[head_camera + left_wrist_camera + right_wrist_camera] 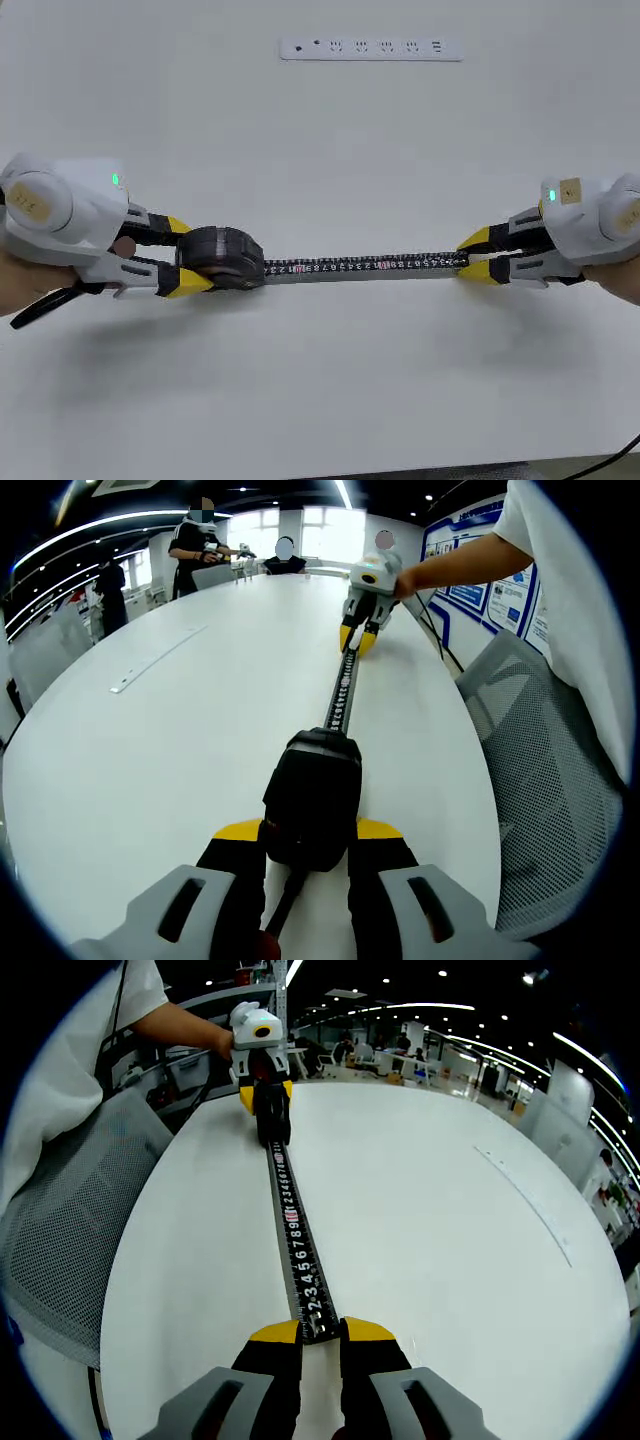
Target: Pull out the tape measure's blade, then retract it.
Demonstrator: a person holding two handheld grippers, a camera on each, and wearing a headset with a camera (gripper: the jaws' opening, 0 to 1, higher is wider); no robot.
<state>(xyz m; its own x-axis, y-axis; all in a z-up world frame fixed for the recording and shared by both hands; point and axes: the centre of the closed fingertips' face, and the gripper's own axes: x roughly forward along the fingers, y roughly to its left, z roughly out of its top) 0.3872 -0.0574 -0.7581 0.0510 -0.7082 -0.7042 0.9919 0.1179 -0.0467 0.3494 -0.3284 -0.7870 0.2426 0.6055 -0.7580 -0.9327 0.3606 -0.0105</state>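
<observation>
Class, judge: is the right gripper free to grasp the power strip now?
Probably not: the right gripper is shut on the blade, though only bare table lies between it and the power strip.

Your right tongs (320,1332) come up from the bottom. Their yellow tips are pinched on the end of the blade (296,1235). The blade is dark with white numbers. It runs straight away from you across the white bench (430,1190) to the tape measure (271,1120), a small black lump far off. Your left tongs (266,1095) grip the tape measure there, with your hand (213,1034) behind them. A grey mesh chair (60,1240) stands beside the bench on the left. A long white power strip (530,1210) lies on the bench to the right, well apart from the blade.
</observation>
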